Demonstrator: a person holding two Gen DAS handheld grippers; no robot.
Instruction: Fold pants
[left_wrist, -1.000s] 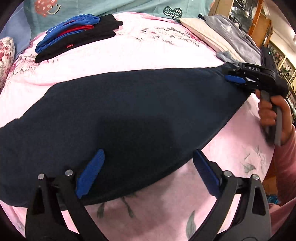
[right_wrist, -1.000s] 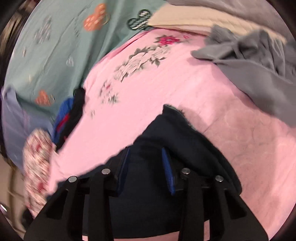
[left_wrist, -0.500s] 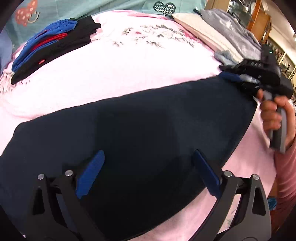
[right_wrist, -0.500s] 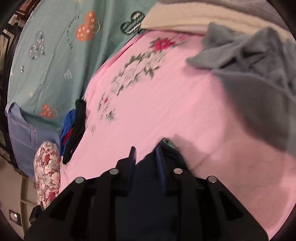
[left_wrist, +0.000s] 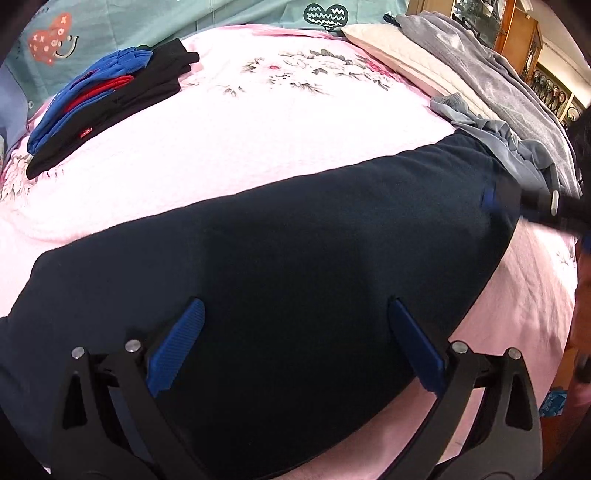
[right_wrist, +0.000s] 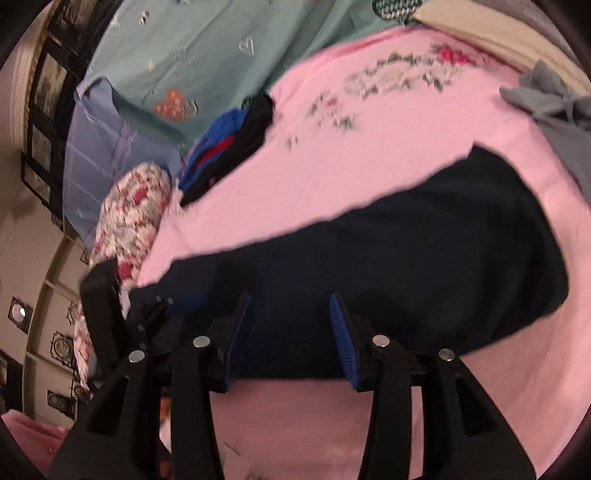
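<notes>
Dark navy fleece pants (left_wrist: 280, 258) lie flat across the pink floral bedsheet (left_wrist: 258, 122). Left gripper (left_wrist: 295, 343) hovers over the near edge, jaws wide, nothing held. Right gripper (right_wrist: 291, 332): half a second ago pinched narrow on the pants' far corner, now jaws parted and off the cloth, pulled back above the pants. Folded stack of blue, red and black clothes (left_wrist: 99, 103) unchanged at the sheet's far side

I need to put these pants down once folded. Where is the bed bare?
Bare pink blanket lies between the dark pants and the folded pile. The side by the grey clothes is crowded.
</notes>
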